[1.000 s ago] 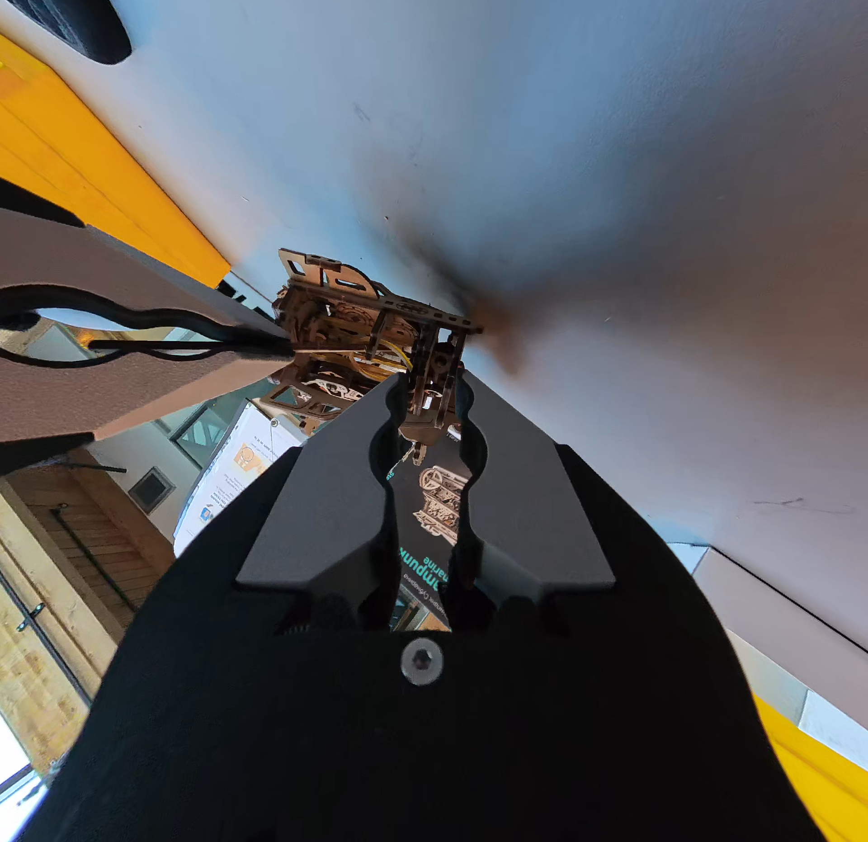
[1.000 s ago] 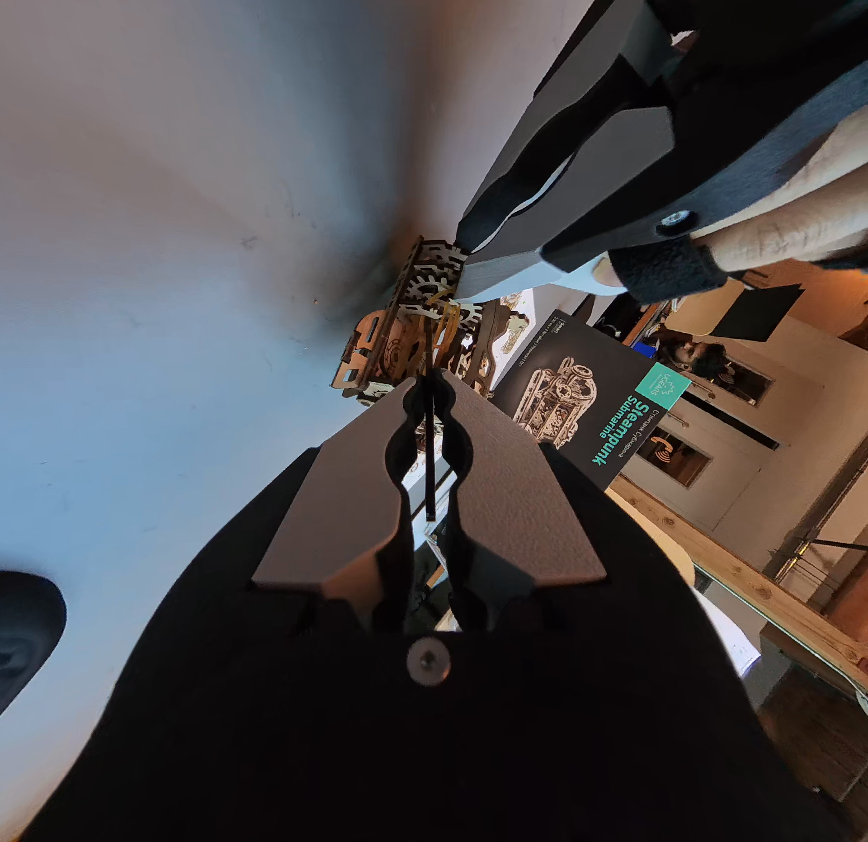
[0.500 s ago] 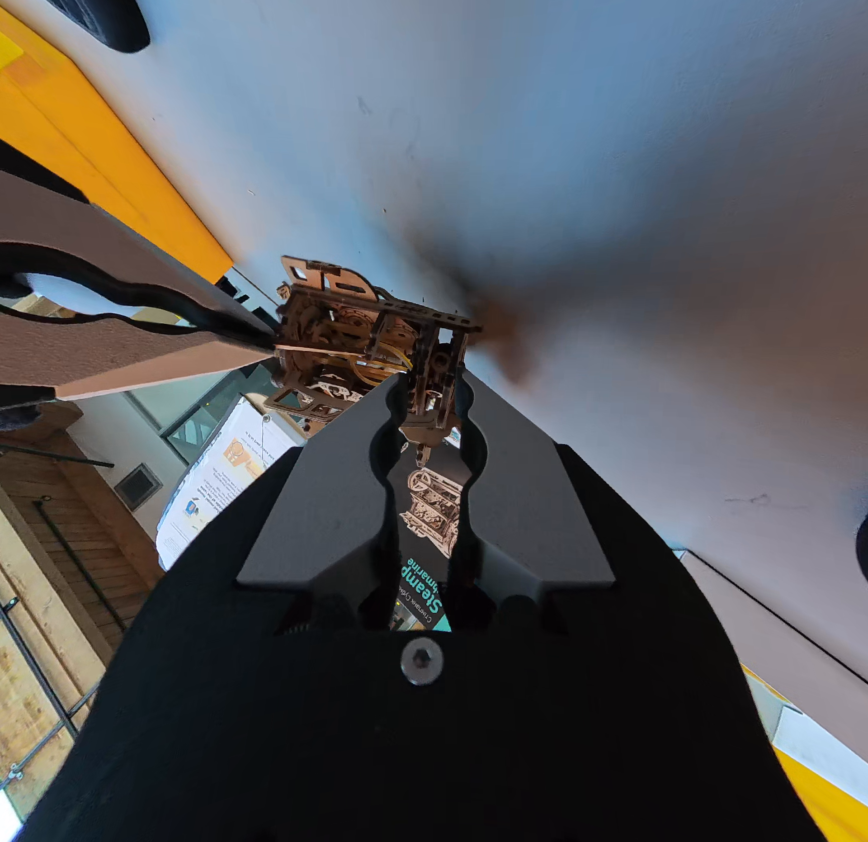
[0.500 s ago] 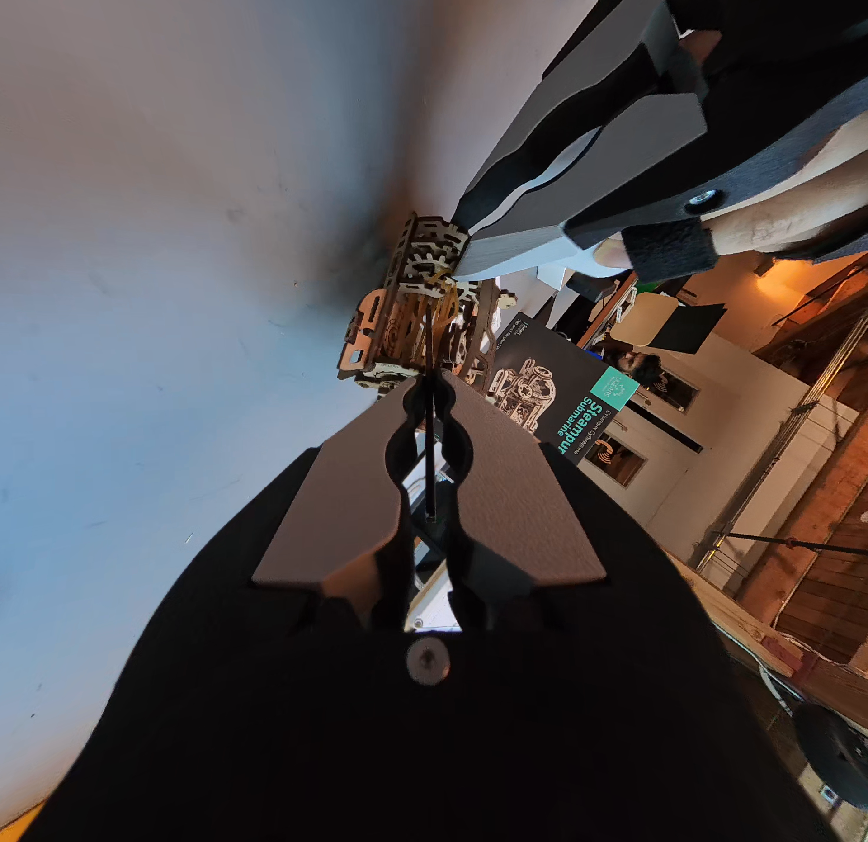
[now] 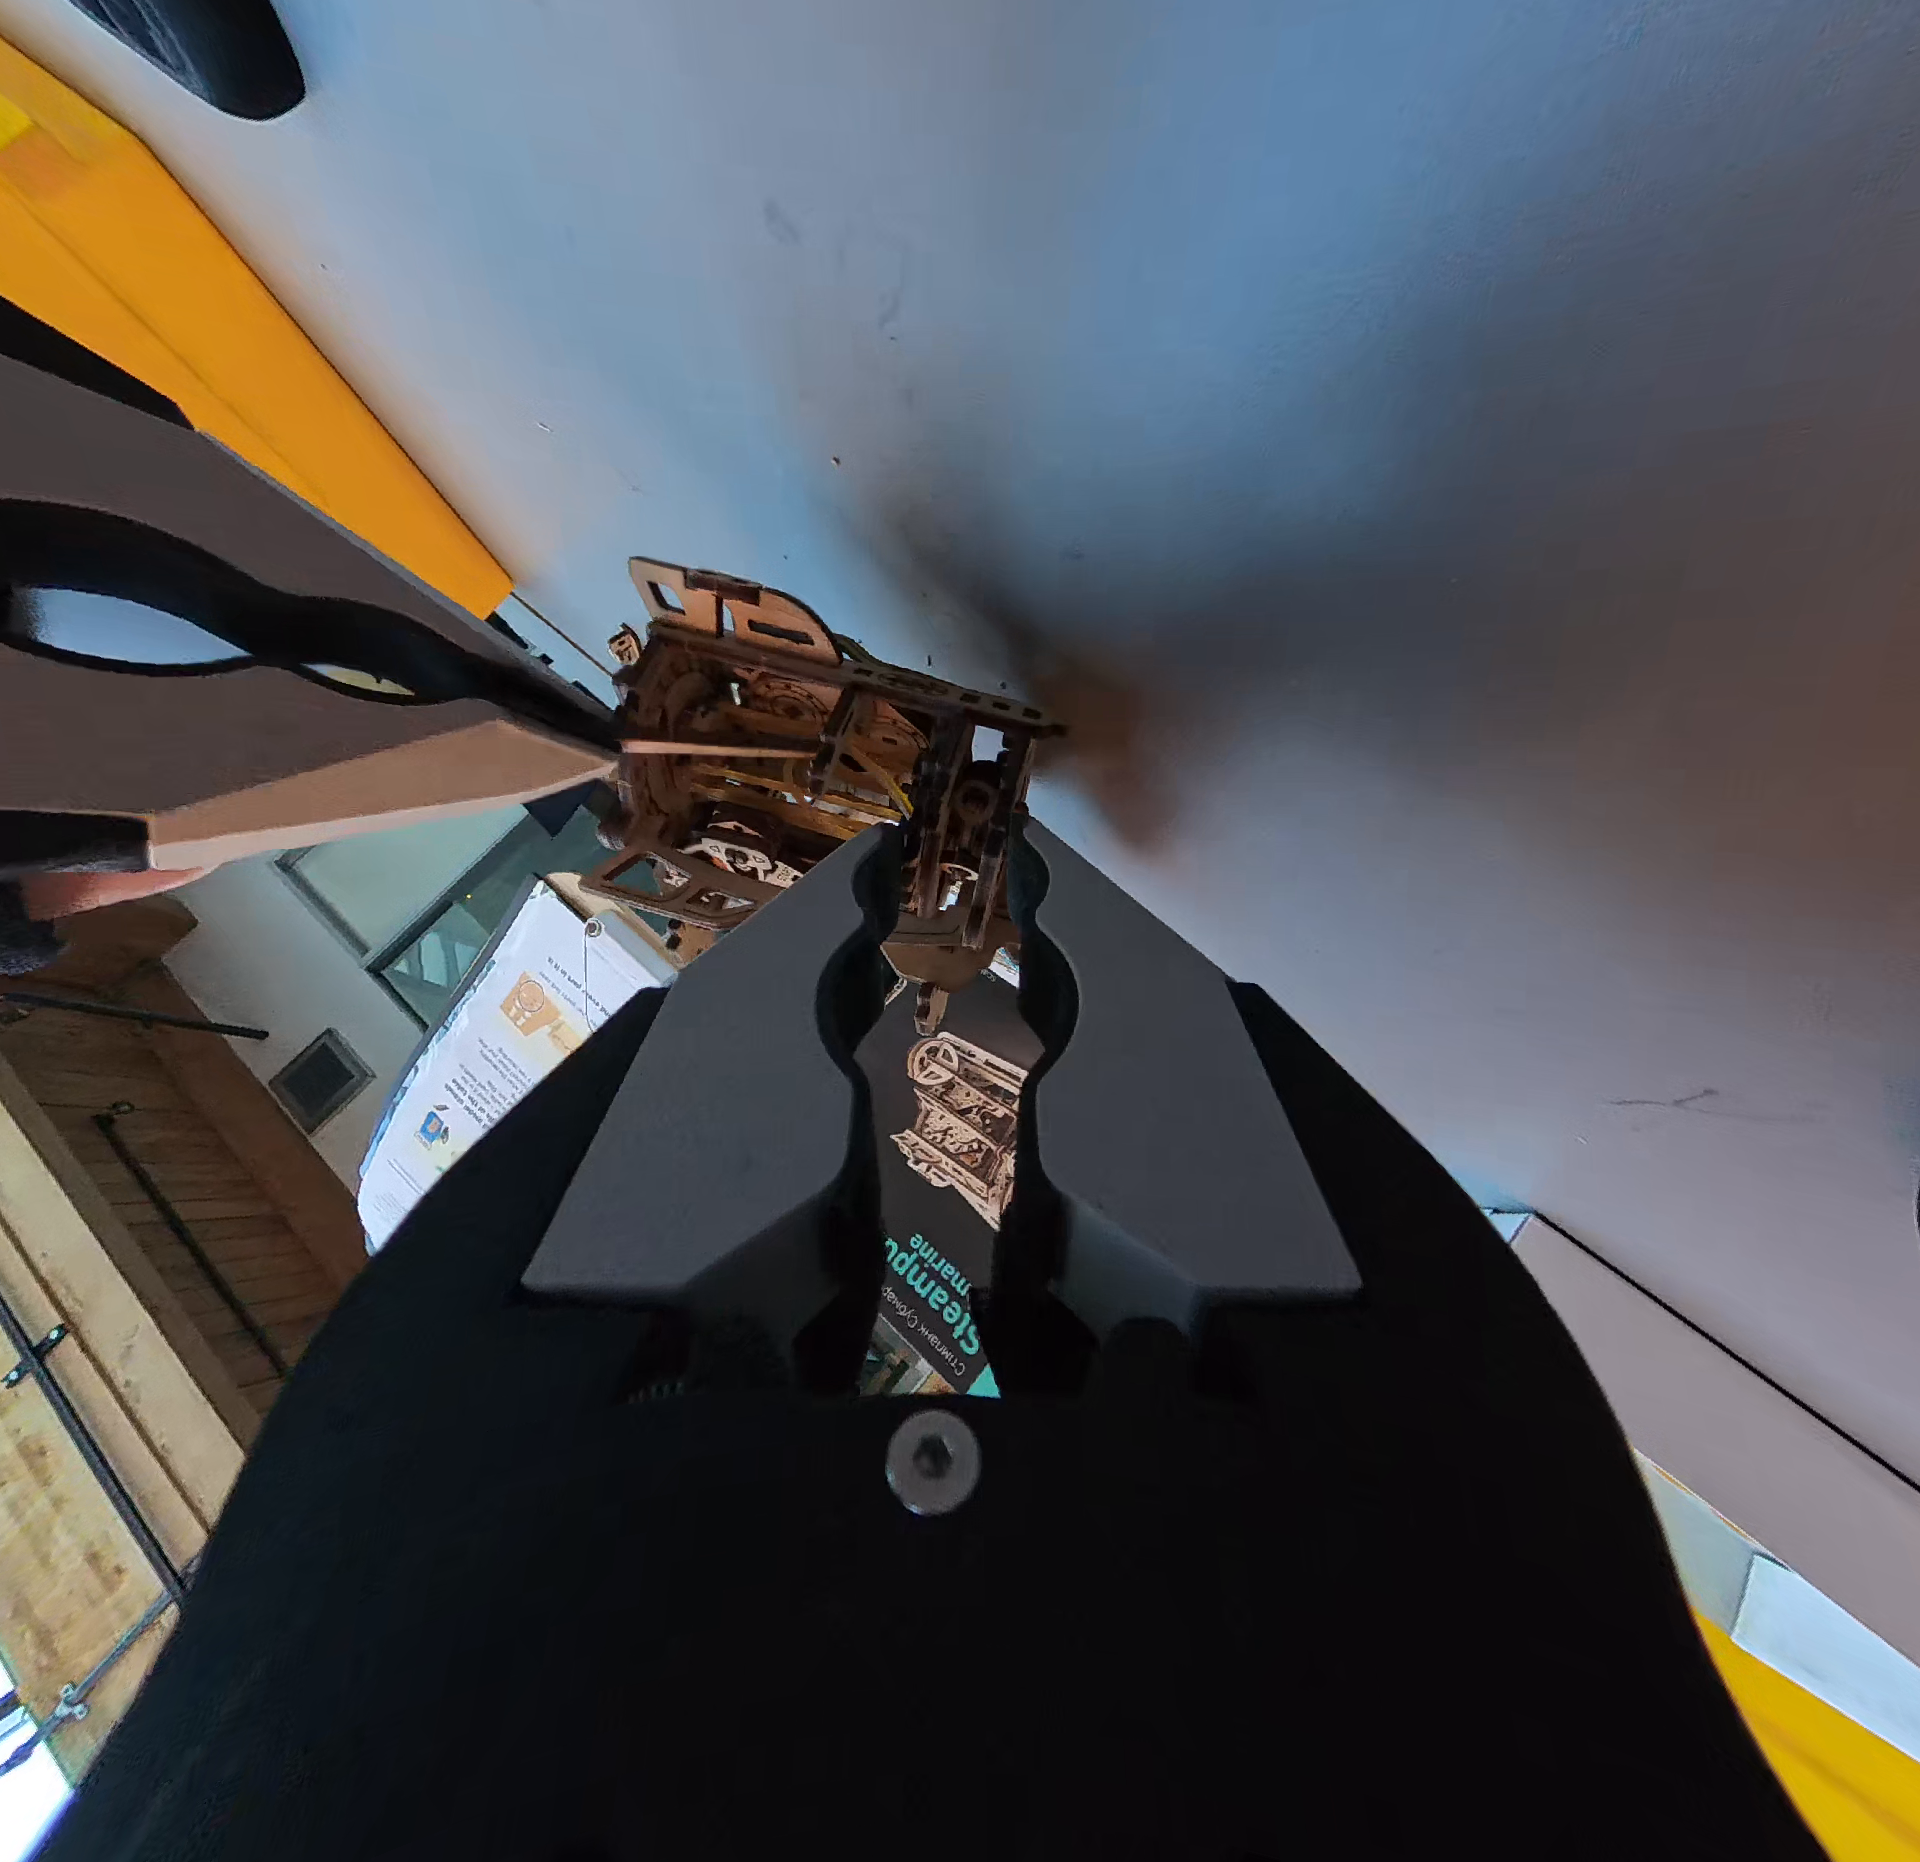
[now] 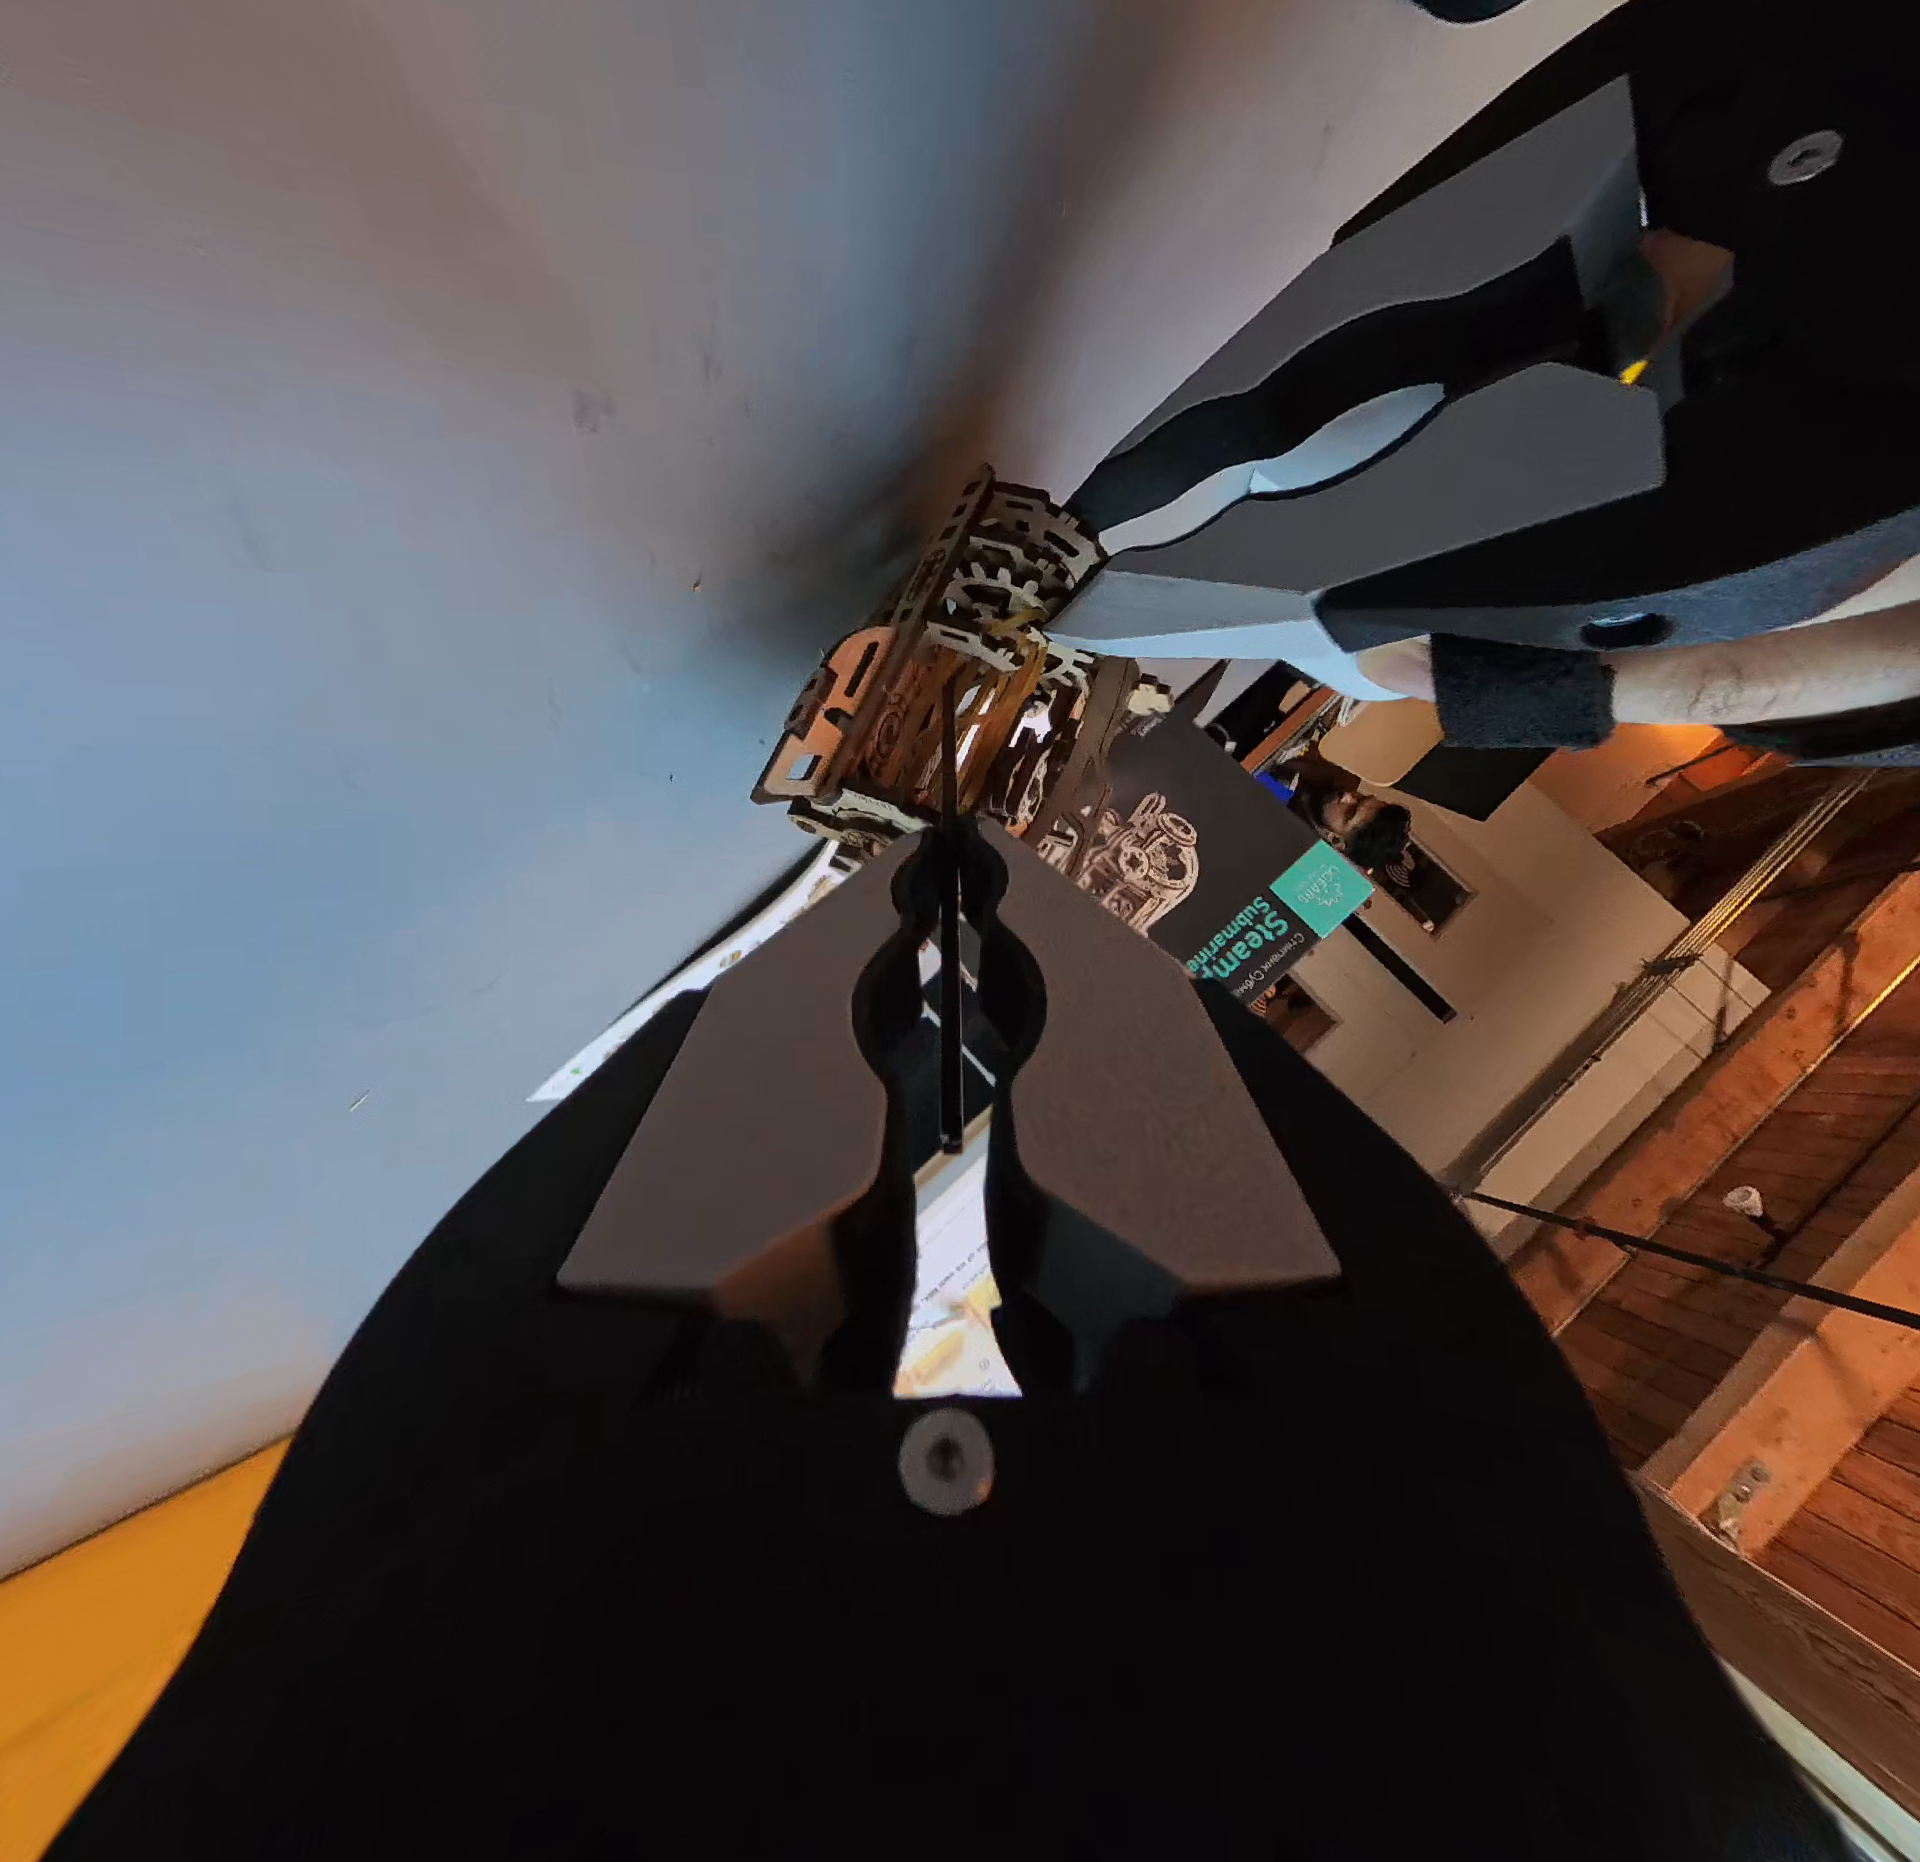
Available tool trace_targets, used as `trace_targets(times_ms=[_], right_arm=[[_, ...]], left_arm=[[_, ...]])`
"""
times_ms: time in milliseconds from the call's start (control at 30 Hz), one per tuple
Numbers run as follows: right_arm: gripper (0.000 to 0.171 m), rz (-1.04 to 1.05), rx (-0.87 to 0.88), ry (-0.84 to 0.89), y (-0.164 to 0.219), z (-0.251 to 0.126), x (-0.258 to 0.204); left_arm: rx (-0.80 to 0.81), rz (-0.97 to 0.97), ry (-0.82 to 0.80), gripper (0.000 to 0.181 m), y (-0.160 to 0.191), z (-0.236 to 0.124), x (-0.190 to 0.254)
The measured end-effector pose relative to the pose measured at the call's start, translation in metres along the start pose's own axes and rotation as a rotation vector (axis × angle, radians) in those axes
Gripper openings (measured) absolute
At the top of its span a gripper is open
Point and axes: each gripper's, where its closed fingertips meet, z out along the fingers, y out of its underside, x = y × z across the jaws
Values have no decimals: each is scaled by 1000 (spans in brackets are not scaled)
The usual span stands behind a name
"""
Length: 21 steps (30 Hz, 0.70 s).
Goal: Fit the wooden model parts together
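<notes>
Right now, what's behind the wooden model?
Behind the wooden model stands a dark printed box, partly covered by the model and the right gripper. White instruction sheets show beside it; the rest is hidden.

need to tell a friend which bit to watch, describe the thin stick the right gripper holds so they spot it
Find the wooden model held up before the pale surface. The thin dark stick runs from the right gripper into it, the only straight, plain piece there.

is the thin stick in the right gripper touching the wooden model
Touching. The right wrist view shows the thin stick, pinched in the right gripper, running into the wooden model; the left wrist view shows it entering too.
</notes>
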Motion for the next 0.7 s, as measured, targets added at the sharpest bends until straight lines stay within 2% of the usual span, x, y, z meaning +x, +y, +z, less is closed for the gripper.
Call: trace_targets(times_ms=[300,433,700], right_arm=[[2,31,-52,-44,0,0,-1],[1,67,-79,-48,0,1,-4],[2,109,-101,-49,3,2,-4]], left_arm=[[6,1,-62,20,-1,-3,-5],[16,14,-82,15,-5,-5,-5],[34,-7,-123,21,-8,-6,-13]])
